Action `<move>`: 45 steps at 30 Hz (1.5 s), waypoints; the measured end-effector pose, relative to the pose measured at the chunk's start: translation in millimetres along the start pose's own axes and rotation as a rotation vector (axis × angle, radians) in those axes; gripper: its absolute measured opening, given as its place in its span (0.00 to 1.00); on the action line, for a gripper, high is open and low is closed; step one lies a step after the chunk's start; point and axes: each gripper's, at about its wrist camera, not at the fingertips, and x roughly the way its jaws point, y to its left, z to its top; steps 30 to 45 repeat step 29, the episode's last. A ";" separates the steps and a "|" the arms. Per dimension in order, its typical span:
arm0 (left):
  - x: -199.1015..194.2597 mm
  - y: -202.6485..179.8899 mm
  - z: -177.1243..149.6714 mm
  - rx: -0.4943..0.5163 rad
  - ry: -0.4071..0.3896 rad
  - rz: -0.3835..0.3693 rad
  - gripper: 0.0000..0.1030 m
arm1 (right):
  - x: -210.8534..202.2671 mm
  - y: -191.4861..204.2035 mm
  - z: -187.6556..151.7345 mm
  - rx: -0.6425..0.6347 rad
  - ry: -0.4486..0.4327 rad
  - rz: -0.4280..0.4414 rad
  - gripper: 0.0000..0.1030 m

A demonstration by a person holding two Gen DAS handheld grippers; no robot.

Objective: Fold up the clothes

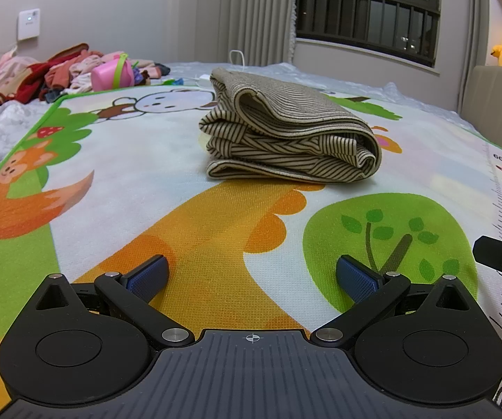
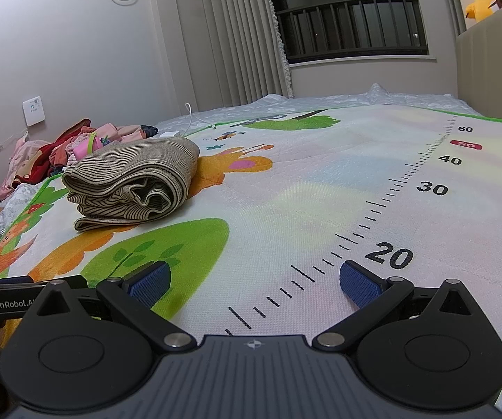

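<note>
**While both tongs sit idle, one bundle is folded and a heap waits**

Though nothing is gripped at this moment, both tools rest low over the mat (image 1: 216, 244): the left tongs (image 1: 252, 276) stand wide with only printed mat between the blue pads, and the right tongs (image 2: 254, 281) are just as wide — empty too, over the ruler marks at the mat's edge. Seen from the left camera, the right tool pokes in at the far right, so the two sit side by side.

Further out, in the middle of the mat, lies the striped garment (image 1: 286, 132), folded into a thick bundle of several layers, apart from both tongs. It looks done, though its top layer bulges and the near edges gape.

Beyond it, at the far left corner of the bed, is the pile (image 1: 59, 73) of unfolded clothes with a pink box (image 1: 111, 75) lying against it.

The risks, as I judge them: reaching across for the pile could catch the bundle and spring its loose folds open; a pinch into the heap may drag several tangled pieces — or the box — along at once.
</note>
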 end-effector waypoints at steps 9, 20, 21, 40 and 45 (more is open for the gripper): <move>0.2 0.9 -0.1 -0.002 0.000 -0.001 1.00 | -0.4 -0.4 -0.4 0.000 0.000 0.000 1.00; 0.2 0.3 -0.5 -0.001 -0.002 -0.001 1.00 | -0.3 -0.1 -0.4 0.000 0.000 -0.001 1.00; 0.3 0.1 -0.6 -0.001 -0.003 -0.001 1.00 | -0.2 0.1 -0.4 0.000 0.000 -0.001 1.00; -0.5 0.1 -0.5 -0.003 -0.007 -0.002 1.00 | 1.6 3.0 2.3 -0.008 0.025 -0.010 1.00; -0.5 0.1 -0.5 -0.003 -0.007 -0.002 1.00 | 1.6 3.0 2.3 -0.008 0.025 -0.010 1.00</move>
